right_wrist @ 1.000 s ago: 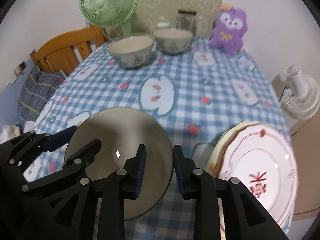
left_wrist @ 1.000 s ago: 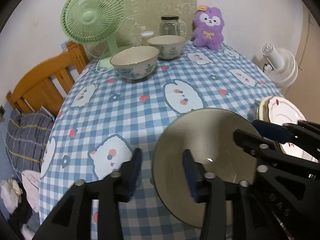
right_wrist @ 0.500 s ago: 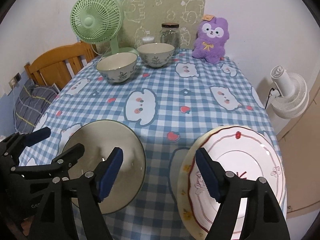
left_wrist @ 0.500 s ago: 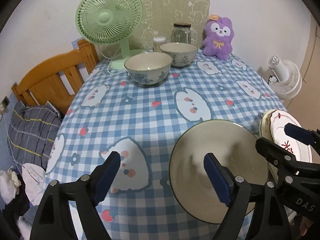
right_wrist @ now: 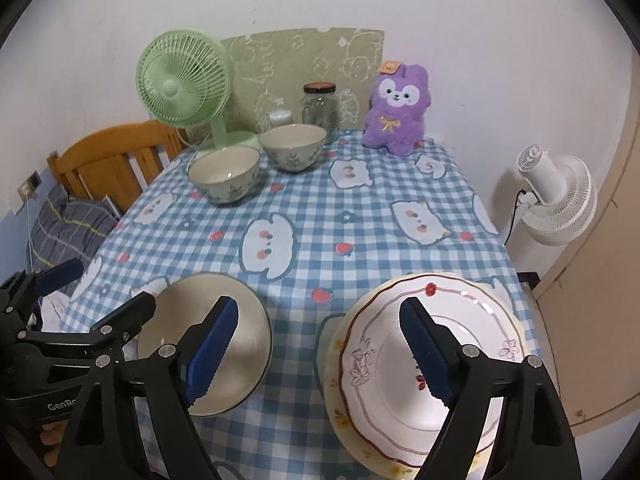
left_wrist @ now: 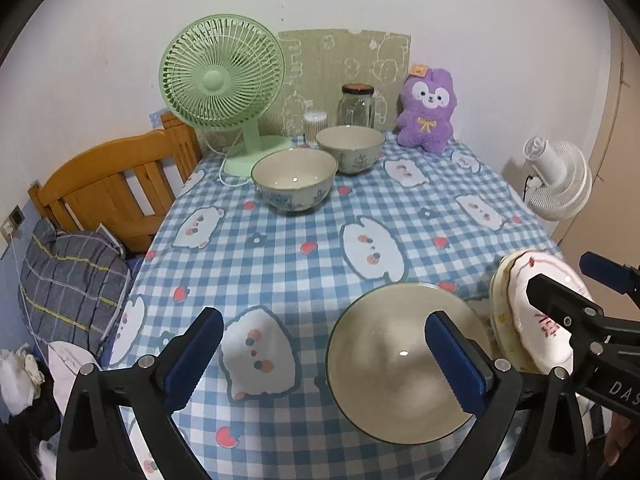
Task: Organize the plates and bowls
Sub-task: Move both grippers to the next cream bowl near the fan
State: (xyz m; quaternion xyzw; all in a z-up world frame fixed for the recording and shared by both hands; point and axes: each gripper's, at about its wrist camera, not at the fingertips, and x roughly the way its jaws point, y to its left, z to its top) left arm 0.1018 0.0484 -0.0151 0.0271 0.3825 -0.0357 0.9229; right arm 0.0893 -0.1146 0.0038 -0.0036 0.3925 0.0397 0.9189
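Note:
A plain beige bowl [left_wrist: 384, 360] with a dark rim sits on the checked tablecloth [left_wrist: 280, 264], close in front of me. My left gripper [left_wrist: 324, 360] hovers over its left rim, jaws still opening, pads touching nothing. Over the gap between that bowl [right_wrist: 244, 312] and a stack of flowered plates [right_wrist: 460, 320], my right gripper [right_wrist: 320, 346] is also still opening and holds nothing. Each view catches the other gripper at its edge: the right gripper [left_wrist: 564, 276] and the left gripper [right_wrist: 112, 284]. Two patterned bowls [left_wrist: 294, 178] [left_wrist: 350, 148] stand side by side at the far end.
A green fan [left_wrist: 222, 76], a glass jar [left_wrist: 357, 106] and a purple plush toy [left_wrist: 428, 112] line the far edge by the wall. A white fan [left_wrist: 558, 178] stands off the table's right side. A wooden chair [left_wrist: 108, 184] with bundled cloth sits on the left.
Both grippers have let go of the beige bowl's rim, opened wide and lifted back. The bowl stays on the cloth beside the plate stack.

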